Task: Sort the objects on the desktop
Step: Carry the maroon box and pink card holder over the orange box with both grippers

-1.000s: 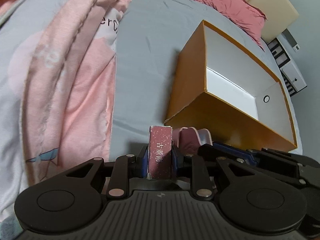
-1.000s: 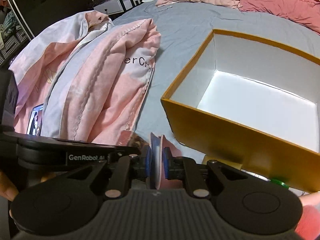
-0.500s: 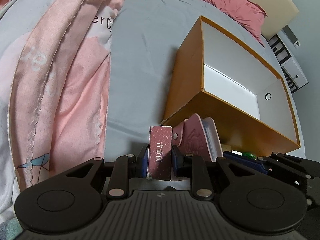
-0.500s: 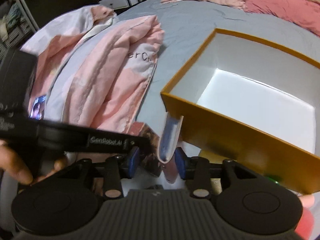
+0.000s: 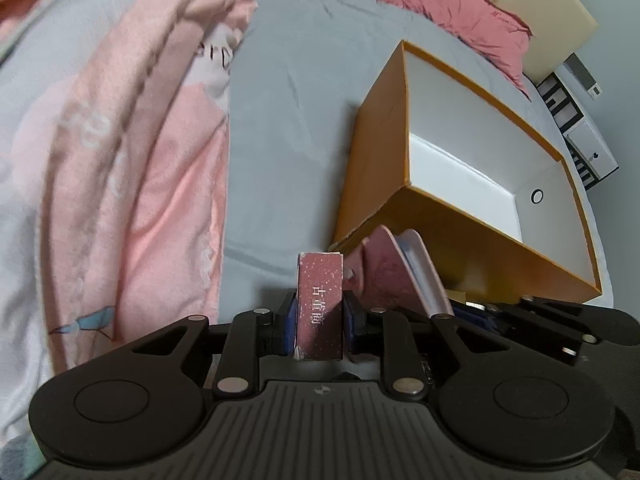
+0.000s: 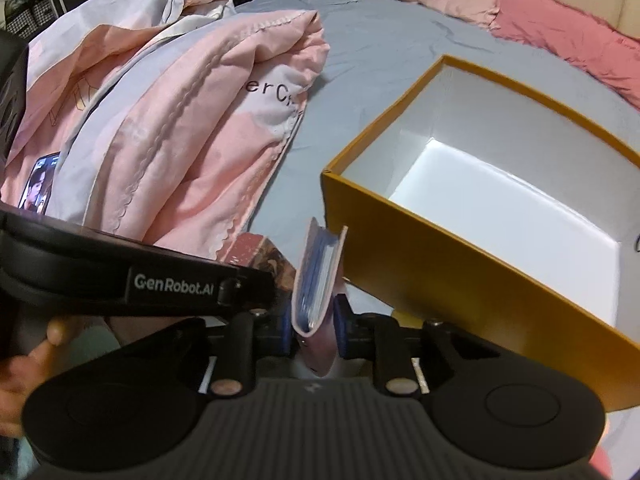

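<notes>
My left gripper (image 5: 320,312) is shut on a small dark-red box (image 5: 321,304) with white characters and holds it upright, left of the orange box's near corner. My right gripper (image 6: 314,326) is shut on a pink card wallet (image 6: 318,276) whose blue inner sleeves show; it holds the wallet by the near left corner of the orange box (image 6: 420,264). The wallet also shows in the left wrist view (image 5: 396,272), just right of the red box. The orange box (image 5: 448,220) is open, white inside, on the grey bed sheet.
A crumpled pink and white quilt (image 6: 180,120) lies left of the orange box, with a phone (image 6: 38,186) on it. Pink pillows (image 5: 452,12) sit at the head of the bed. A small ring (image 5: 537,197) marks the box's inner wall. The left gripper's body (image 6: 120,272) crosses the right view.
The right gripper's jaws have spread a little, still holding the pink wallet, and it has risen toward the orange box's near corner. The left gripper still holds the red box, little moved.
</notes>
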### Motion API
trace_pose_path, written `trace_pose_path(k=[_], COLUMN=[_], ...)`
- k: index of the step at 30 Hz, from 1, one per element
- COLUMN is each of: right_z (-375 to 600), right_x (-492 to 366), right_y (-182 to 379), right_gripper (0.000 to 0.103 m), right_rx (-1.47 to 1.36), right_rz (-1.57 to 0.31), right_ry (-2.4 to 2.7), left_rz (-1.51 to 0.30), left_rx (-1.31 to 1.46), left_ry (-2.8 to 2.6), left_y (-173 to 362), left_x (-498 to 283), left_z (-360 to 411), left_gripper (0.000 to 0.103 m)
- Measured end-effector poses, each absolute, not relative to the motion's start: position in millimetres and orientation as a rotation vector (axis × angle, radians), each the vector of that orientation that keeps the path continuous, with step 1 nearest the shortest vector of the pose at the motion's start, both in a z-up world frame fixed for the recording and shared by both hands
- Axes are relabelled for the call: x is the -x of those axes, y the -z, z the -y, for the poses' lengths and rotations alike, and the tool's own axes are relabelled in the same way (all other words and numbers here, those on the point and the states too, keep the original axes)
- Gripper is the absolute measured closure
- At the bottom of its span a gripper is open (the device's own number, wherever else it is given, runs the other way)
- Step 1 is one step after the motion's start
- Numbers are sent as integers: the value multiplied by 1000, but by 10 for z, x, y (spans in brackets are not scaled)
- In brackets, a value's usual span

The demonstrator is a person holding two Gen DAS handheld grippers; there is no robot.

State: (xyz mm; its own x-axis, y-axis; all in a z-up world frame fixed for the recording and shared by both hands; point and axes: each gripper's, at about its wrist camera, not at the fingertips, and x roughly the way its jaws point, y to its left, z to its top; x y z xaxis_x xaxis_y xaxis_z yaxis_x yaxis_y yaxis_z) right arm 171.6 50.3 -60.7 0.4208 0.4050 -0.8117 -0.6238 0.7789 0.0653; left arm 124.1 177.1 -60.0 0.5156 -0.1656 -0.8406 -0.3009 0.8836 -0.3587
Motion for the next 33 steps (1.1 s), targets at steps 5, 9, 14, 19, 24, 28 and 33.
trace_pose_path(k=[5, 9, 14, 19, 24, 28, 33], right_z=[-311, -180, -31, 75, 189, 274, 364], right_x=[-1548, -1433, -1417, -1461, -1698, -1929, -2262], right_y=[356, 87, -279, -615, -721, -585, -210], right_gripper=[85, 85, 86, 86, 86, 86, 86], right_rx=[207, 164, 97, 67, 34, 18, -38], right_rz=[-884, -824, -736, -606, -551, -585, -717], right_ry=[-659, -664, -644, -608, -517, -447, -422], left_rz=[-949, -899, -785, -683, -643, -722, -862], left_rx=[469, 443, 409, 381, 341, 296, 224], left_ry=[-93, -71, -63, -50, -3, 54, 64], left_y=[344, 83, -358, -692, -760, -556, -178], left_x=[-1044, -917, -884, -1056, -1425, -1798, -2111], left_z=[-1731, -1637, -1572, -1496, -1329, -1216, -1126], left_gripper=[78, 78, 78, 78, 78, 78, 78])
